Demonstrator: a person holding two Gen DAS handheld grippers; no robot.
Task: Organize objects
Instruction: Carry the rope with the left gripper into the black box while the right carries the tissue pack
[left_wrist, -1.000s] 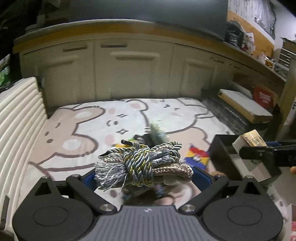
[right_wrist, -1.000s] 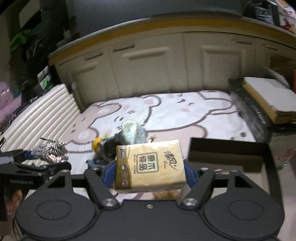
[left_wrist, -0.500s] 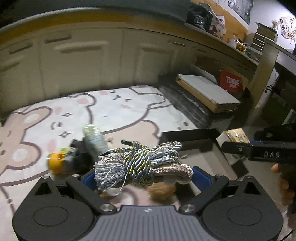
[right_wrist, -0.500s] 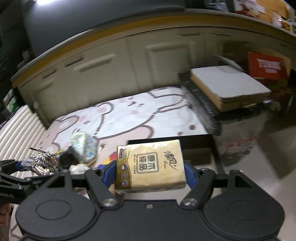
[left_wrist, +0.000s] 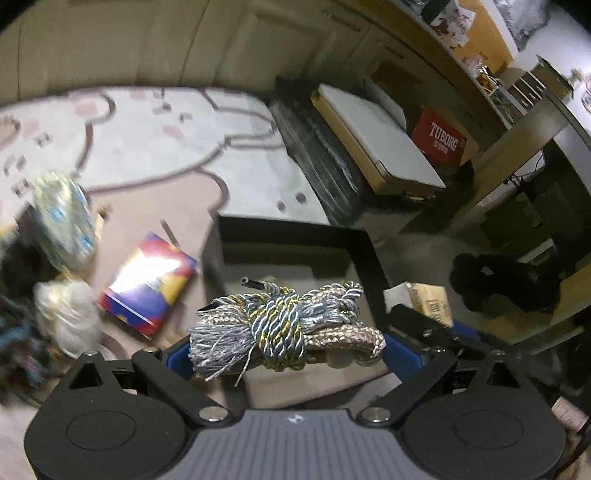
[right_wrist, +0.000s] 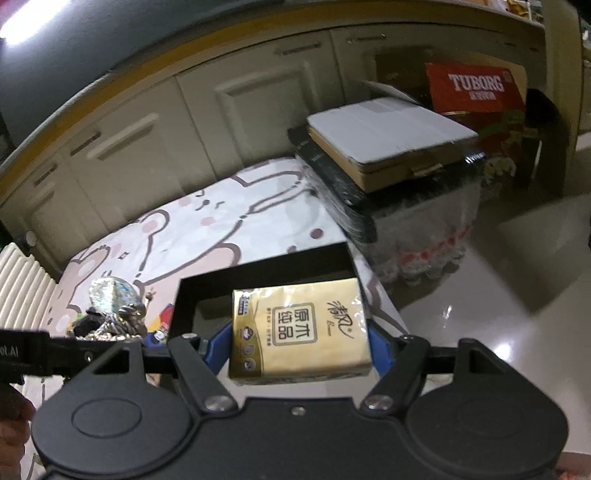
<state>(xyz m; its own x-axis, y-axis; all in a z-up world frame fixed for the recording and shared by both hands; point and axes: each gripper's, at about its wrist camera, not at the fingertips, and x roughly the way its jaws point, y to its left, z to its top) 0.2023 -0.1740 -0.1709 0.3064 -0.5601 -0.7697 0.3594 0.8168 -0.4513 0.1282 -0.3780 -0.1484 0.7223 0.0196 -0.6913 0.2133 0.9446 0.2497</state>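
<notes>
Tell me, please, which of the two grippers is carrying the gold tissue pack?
The right gripper holds the gold tissue pack between its blue pads; the left gripper grips a bundle of twisted cords instead.

The black bin (right_wrist: 264, 271) stands open-topped; a colourful box (left_wrist: 147, 282) lies just beside it.

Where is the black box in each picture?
Left wrist view: the black box sits in the middle, just behind the rope bundle.
Right wrist view: the box is centre, behind the gold tissue pack.
Shared landmark: the red Tuborg carton, upper right in both.
</notes>
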